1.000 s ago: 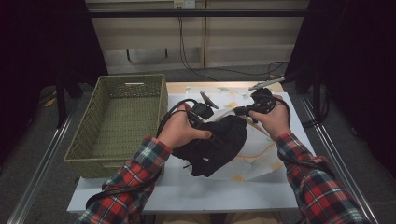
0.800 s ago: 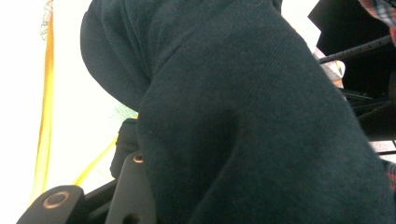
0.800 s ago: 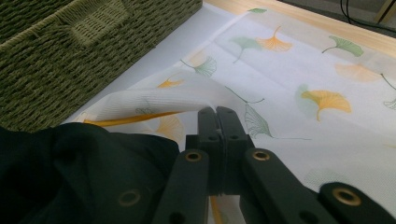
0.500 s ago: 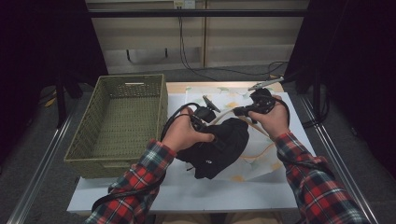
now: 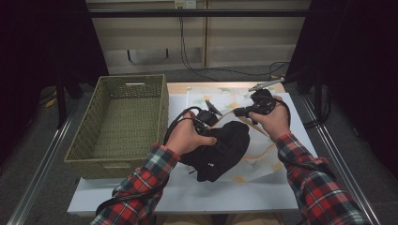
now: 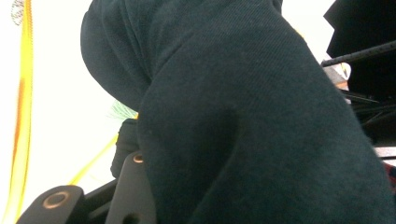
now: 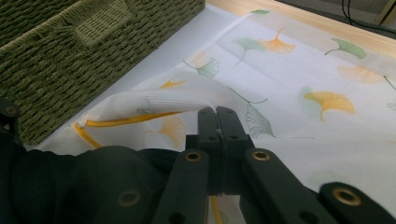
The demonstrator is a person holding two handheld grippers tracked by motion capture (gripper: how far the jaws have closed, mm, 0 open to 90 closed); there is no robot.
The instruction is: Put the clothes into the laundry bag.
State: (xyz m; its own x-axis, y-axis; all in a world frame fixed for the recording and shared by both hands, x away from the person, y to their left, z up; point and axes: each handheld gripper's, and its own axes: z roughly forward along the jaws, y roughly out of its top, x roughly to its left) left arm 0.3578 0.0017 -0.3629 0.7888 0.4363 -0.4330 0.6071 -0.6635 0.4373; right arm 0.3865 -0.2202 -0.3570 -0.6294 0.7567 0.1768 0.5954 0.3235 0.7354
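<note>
Black garment (image 5: 219, 149) half inside the leaf-print bag (image 5: 263, 150) on the tabletop (image 5: 197, 194). Right gripper (image 7: 216, 113) fingers pinched tight on the bag's rim; left gripper (image 5: 206, 123) fingers part-closed in the garment's folds. Risk — thin rim slipping free, mouth collapsing, cloth bunching outside.

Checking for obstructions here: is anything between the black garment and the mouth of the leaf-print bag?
Nothing visible stands between them. The right gripper is shut on the bag's rim, lifting it open, and the black garment, held by the left gripper, already sits at that opening. The basket is off to the side.
</note>
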